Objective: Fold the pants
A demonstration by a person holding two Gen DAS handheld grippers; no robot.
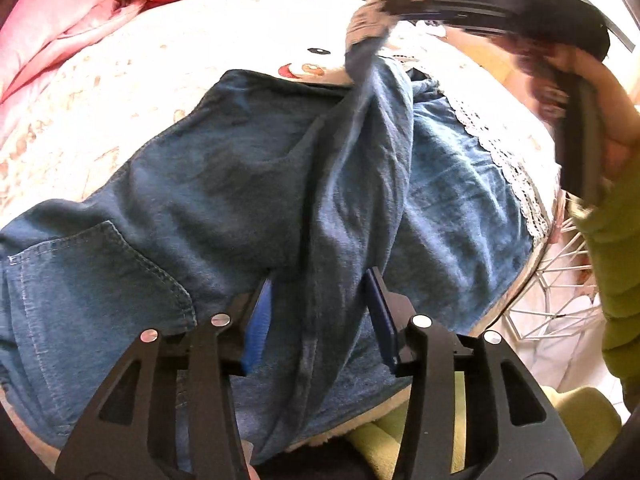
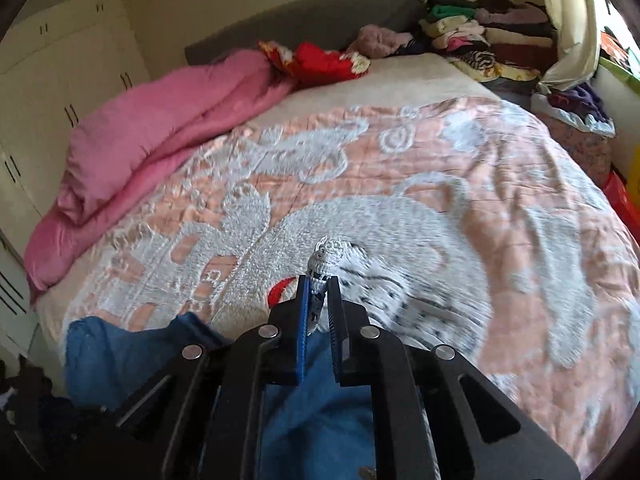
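One pair of pants [image 1: 248, 184] lies on one bed [image 2: 400, 168]. Two claws show: the left claw [image 1: 318, 312] and the right claw [image 2: 320, 304]. There is one pink quilt [image 2: 152, 128] and one pile of clothes [image 2: 488, 36].

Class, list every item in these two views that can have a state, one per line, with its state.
Blue denim pants: spread on the bed, one lace-hemmed leg lifted.
Left tongs: open, over the pants.
Right tongs: shut on the lace hem.
Pink quilt: bunched at the bed's edge.
Stacked clothes: folded, piled.
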